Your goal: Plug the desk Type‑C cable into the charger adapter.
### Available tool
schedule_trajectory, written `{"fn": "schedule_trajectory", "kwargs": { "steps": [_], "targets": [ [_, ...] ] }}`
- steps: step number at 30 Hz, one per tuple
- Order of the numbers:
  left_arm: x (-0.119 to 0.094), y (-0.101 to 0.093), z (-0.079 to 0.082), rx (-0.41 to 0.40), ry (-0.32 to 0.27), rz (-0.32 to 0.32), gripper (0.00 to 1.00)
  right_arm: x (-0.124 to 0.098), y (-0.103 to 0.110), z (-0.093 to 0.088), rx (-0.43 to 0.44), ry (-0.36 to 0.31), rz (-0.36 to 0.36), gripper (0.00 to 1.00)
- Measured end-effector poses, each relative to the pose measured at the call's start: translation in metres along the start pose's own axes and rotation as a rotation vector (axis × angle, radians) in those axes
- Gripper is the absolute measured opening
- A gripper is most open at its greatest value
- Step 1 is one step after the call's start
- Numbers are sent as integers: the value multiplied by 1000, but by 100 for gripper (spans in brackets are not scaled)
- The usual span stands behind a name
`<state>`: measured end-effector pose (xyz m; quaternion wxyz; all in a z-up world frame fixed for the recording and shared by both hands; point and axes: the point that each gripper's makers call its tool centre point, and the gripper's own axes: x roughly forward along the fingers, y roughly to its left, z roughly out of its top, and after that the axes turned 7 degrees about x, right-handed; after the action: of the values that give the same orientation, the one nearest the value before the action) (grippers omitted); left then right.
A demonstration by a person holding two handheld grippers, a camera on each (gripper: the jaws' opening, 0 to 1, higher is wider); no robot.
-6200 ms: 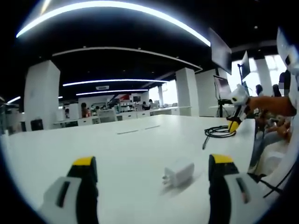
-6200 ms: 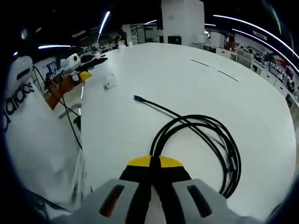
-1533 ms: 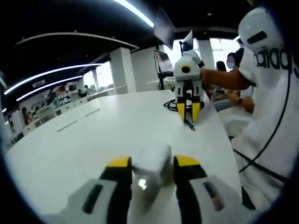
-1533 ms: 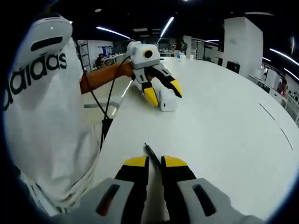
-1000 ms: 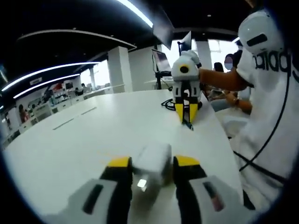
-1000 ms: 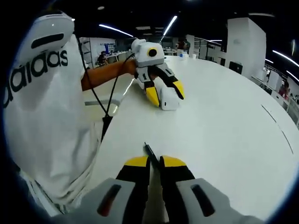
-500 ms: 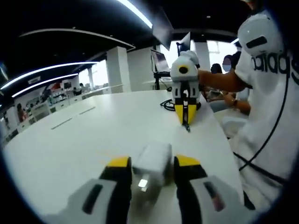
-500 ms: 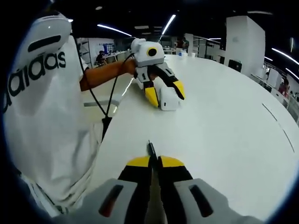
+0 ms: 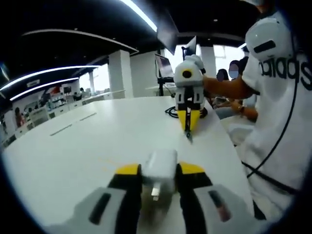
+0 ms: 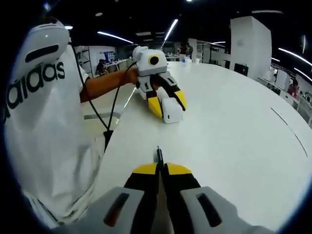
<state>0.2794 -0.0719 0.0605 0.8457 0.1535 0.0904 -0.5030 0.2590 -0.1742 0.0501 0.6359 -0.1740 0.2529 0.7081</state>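
Left gripper view: the left gripper jaws are clamped on the white charger adapter, above the bench. Right gripper view: the right gripper jaws are closed on the Type-C cable, its plug projecting past the tips toward the adapter.

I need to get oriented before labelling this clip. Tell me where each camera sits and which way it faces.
Left gripper view: rides the left gripper, looking across the white table at the right gripper; the person's shirt shows.
Right gripper view: rides the right gripper, facing the left gripper; the person's arm shows.
Shared: the two face each other; both show the charger and the cable plug.
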Motion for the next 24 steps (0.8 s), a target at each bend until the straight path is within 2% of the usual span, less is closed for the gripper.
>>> {"fn": "schedule_trajectory", "kwargs": {
  "steps": [10,24],
  "targets": [
    [2,-6,5,-17,3,-6,26,0,-6,8,-1,-32,-27,3],
    [-1,-4,-1,-16,16,-35,26,8,-7,19,-9,-53,-27,3]
  ]
}}
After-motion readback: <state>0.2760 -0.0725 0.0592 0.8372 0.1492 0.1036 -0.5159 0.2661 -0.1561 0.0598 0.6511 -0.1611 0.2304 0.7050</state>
